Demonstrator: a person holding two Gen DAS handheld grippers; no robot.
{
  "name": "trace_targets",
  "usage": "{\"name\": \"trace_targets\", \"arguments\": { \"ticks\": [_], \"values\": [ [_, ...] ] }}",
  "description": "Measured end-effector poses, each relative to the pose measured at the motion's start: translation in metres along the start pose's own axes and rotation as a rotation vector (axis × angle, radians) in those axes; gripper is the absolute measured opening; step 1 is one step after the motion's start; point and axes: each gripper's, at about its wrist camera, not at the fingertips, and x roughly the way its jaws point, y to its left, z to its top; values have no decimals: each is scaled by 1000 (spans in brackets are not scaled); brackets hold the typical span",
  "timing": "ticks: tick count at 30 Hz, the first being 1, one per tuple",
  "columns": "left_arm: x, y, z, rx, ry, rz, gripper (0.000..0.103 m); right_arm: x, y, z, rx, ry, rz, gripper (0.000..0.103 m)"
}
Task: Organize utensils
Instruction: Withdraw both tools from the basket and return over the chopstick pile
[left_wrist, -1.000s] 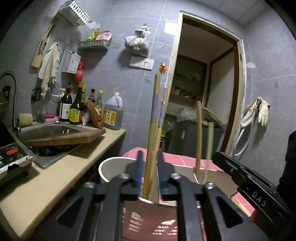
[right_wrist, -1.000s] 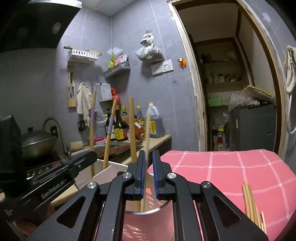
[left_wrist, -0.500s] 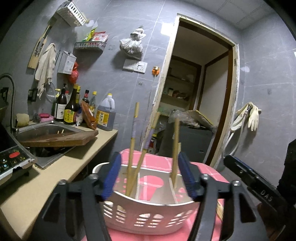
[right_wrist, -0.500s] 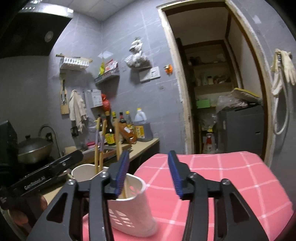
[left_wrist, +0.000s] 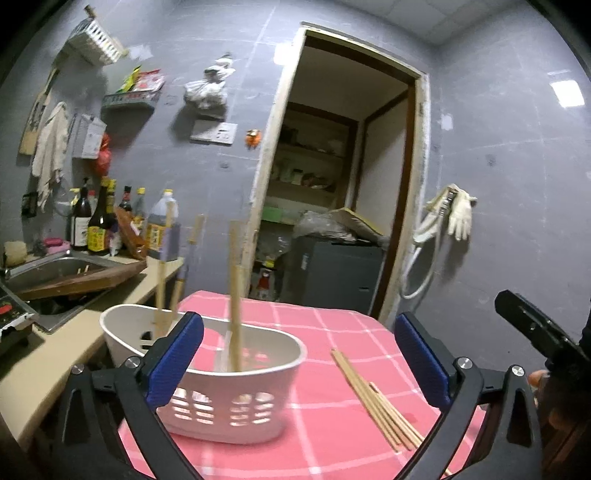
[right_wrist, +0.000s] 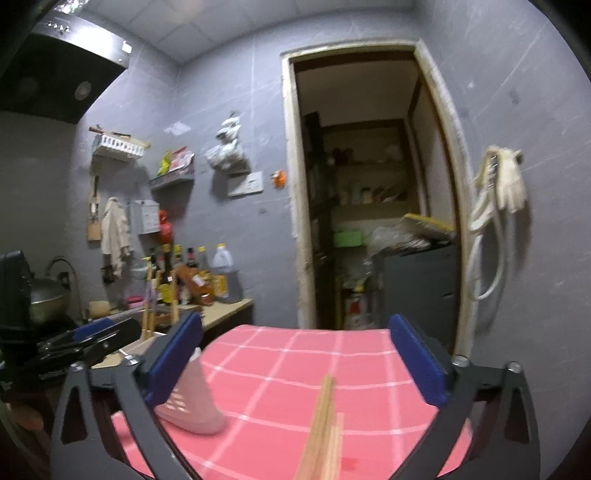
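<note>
Jaws of both grippers, just opened wide and empty; loose chopsticks (right_wrist: 323, 428) lie lengthwise ahead of the right gripper (right_wrist: 295, 362), the nearer one, beside the basket (left_wrist: 258, 398).

Both my tools just opened wide, nothing btwn pads: left tool (left_wrist: 299, 354) and right tool (right_wrist: 295, 360) approx level, side by side.

White slotted basket (left_wrist: 236, 402) stands on the pink checked cloth (left_wrist: 332, 443). Four wooden chopsticks (left_wrist: 235, 295) stand upright or slightly tilted inside it. A loose chopstick bundle (left_wrist: 376, 402) lies flat on the cloth, right of the basket.
</note>
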Motion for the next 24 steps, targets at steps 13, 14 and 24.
{"name": "trace_targets", "arguments": {
  "ticks": [13, 14, 24],
  "values": [
    [42, -55, -31, 76, 164, -9, 101, 18, -60, -38, 26, 285, -95, 103],
    [46, -57, -35, 81, 177, -4, 101, 22, -65, -43, 37, 315, -97, 103],
    [101, -58, -70, 56, 424, 1, 100, 60, -76, -84, 72, 591, -40, 73]
  ]
}}
